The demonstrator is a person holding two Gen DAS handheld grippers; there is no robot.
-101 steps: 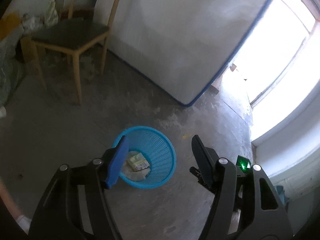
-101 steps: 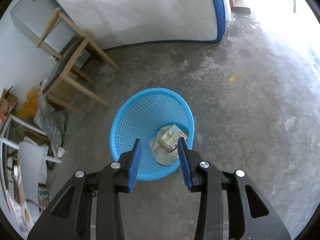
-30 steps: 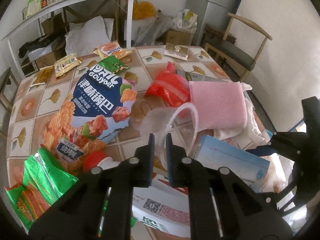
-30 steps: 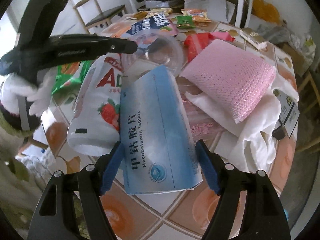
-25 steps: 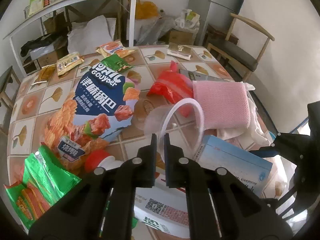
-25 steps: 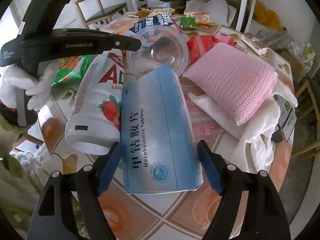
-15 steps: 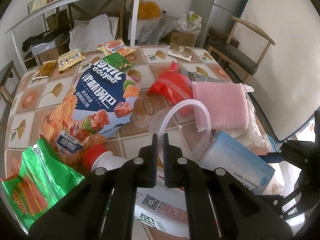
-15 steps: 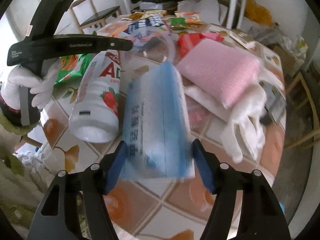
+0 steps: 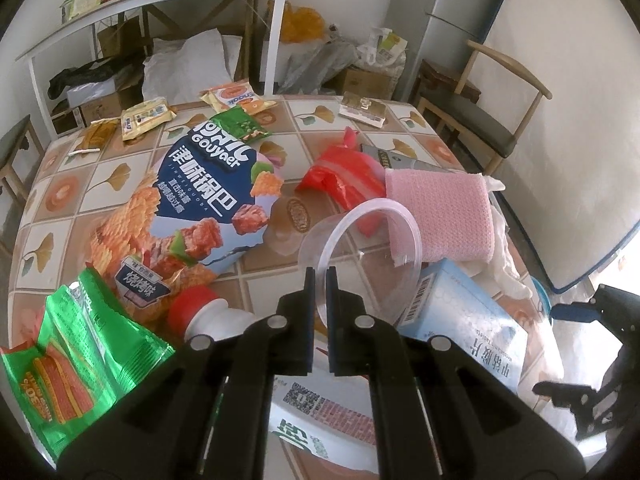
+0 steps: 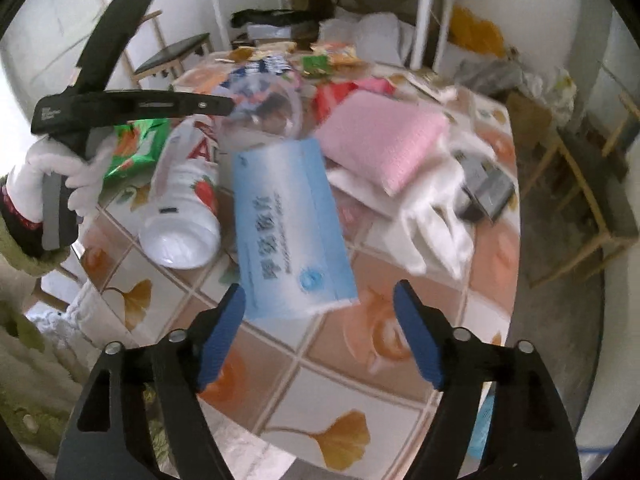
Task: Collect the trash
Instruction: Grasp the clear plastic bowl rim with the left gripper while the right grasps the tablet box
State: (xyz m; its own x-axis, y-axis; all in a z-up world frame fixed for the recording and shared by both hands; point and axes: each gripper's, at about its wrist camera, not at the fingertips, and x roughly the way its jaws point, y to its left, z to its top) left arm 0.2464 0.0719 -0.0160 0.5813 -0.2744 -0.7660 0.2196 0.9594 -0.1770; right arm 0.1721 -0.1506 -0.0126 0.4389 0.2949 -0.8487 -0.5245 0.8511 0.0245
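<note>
clutter covers the tiled desk (image 9: 60, 184). left gripper (image 9: 319, 280) has its jaws pinched on the rim of a clear plastic cup (image 9: 360, 256), which is tipped with its mouth turned toward the camera and its base toward the big blue snack bag (image 9: 192, 208). right gripper (image 10: 320, 312) hovers with its jaws spread wide and nothing between them, just short of the near end of a light blue tablet box (image 10: 288, 228). the box lies flat, long axis running away from that gripper toward the cup. beside it on the left lies a white bottle (image 10: 184, 204) on its side, base toward the right wrist camera; a pink sponge cloth (image 10: 380, 136) rests to the right on white rags.
</note>
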